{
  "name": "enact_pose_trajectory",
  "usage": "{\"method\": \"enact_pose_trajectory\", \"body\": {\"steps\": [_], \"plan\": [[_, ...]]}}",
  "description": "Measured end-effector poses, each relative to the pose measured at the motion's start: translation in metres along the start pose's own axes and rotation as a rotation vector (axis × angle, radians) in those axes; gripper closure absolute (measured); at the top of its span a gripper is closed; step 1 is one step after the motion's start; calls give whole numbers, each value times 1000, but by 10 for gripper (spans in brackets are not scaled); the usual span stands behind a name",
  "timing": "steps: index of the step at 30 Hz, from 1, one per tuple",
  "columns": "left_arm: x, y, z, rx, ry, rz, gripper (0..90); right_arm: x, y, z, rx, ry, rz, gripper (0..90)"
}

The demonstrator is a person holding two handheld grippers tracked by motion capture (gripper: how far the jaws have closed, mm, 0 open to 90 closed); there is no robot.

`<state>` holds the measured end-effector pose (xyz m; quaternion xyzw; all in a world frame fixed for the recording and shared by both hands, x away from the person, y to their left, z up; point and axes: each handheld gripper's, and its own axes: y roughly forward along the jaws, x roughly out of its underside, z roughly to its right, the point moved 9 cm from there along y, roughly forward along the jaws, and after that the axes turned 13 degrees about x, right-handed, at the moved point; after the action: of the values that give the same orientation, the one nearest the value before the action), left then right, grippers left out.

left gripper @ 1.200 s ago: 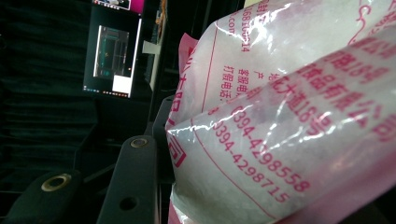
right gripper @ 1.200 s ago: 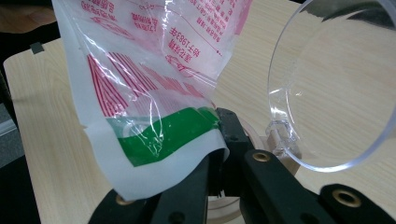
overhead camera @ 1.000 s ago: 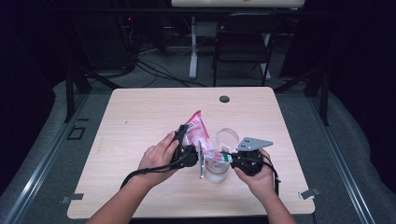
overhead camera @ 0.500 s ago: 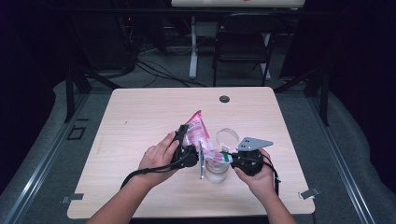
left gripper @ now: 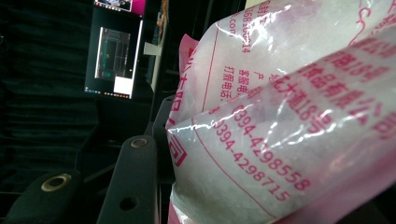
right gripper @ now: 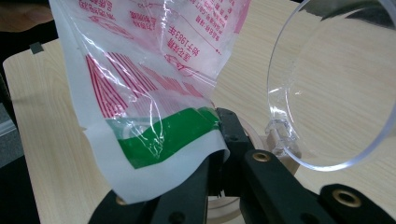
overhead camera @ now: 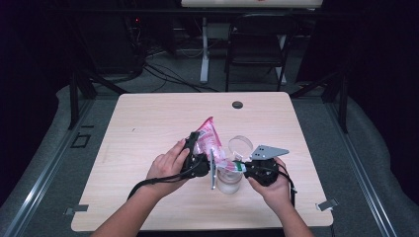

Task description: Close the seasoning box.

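Nearest the person, the right tongs (overhead camera: 243, 169) are shut on the bag (overhead camera: 210, 143): the right gripper view has the two black jaws pinching the bag's white and green bottom edge (right gripper: 159, 154) between them. Just beside them on the counter (overhead camera: 148, 123) stands a clear jar (overhead camera: 229, 180), its round hinged lid (overhead camera: 240, 145) swung up and open; in the right gripper view that lid (right gripper: 336, 84) stands upright to the right of the bag, with pale wood showing through it. The right hand (overhead camera: 271, 186) wraps the gripper from below, a grey three-cornered plate on top.

To the left, the left hand (overhead camera: 168, 164) holds the left tongs (overhead camera: 203, 160) against the bag's side. In the left gripper view the bag (left gripper: 289, 116), clear plastic with red print and white contents, bulges across the frame, pressed against one black jaw at the lower left; the other jaw is hidden behind it, so I cannot tell whether these tongs are clamped.

The bag is held up off the counter, tilted, its pink top pointing away and its lower end over the jar mouth.

Farther off, a dark round grommet (overhead camera: 237, 104) sits near the counter's far edge. Beyond it stands a dark chair (overhead camera: 257, 49).
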<state>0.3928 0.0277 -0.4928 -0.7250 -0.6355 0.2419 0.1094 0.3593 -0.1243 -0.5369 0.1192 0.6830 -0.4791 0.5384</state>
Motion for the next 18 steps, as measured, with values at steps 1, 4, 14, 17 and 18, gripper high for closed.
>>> {"method": "enact_pose_trajectory", "body": {"steps": [1, 4, 14, 17, 18], "plan": [[0, 0, 0, -1, 1, -1, 612, 0, 0, 0, 0, 0, 0, 900], [0, 0, 0, -1, 2, 0, 612, 0, 0, 0, 0, -2, -2, 900], [-1, -1, -1, -2, 3, 3, 612, 0, 0, 0, -2, -1, 0, 900], [-1, -1, -2, -6, 4, 4, 612, 0, 0, 0, -2, -2, 0, 900], [-1, -1, -1, -5, 4, 4, 612, 0, 0, 0, -1, 0, 1, 900]]}}
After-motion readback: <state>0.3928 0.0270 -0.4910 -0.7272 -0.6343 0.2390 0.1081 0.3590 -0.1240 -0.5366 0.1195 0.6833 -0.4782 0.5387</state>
